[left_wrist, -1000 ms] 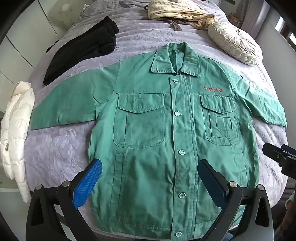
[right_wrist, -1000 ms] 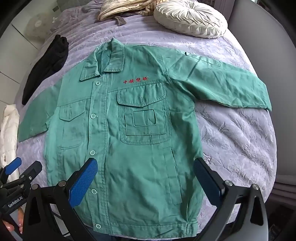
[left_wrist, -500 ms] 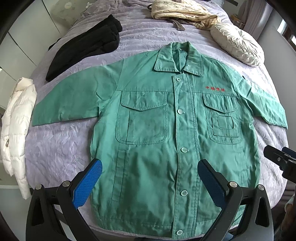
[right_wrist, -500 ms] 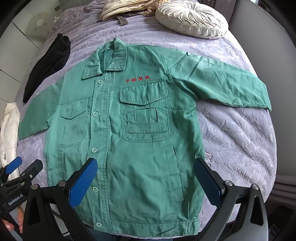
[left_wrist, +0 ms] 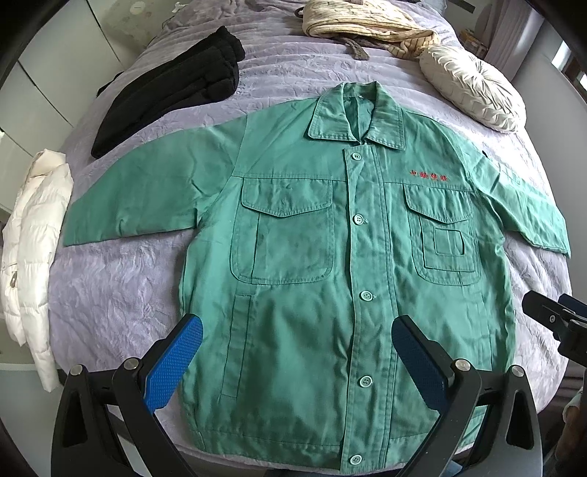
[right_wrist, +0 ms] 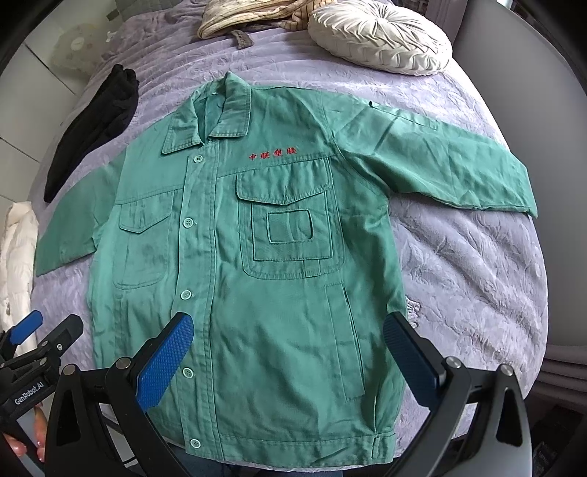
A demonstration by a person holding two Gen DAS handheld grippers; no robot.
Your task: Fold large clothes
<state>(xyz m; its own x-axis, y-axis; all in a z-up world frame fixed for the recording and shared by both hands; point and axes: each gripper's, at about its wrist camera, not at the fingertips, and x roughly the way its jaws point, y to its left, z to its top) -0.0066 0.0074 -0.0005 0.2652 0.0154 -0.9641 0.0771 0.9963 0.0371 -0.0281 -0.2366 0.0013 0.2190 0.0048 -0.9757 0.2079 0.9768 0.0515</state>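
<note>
A green work jacket (left_wrist: 301,257) lies flat and buttoned on the purple bedspread (left_wrist: 117,279), face up, collar far from me, both sleeves spread out; it also shows in the right wrist view (right_wrist: 256,257). My left gripper (left_wrist: 297,356) is open and empty, held above the jacket's lower left part. My right gripper (right_wrist: 290,352) is open and empty, held above the lower right part near the hem. Each gripper shows at the edge of the other's view: the right gripper (left_wrist: 554,319) and the left gripper (right_wrist: 40,337).
A black garment (left_wrist: 172,88) lies at the far left, a white puffer jacket (left_wrist: 33,242) at the left bed edge. A round cream cushion (left_wrist: 473,84) and a striped beige cloth (left_wrist: 367,25) lie at the head. The bed drops off at the right edge (right_wrist: 532,293).
Both grippers have drawn slightly back and up from the jacket, so more of the hem shows. The jacket has not moved. Both grippers stay open.
</note>
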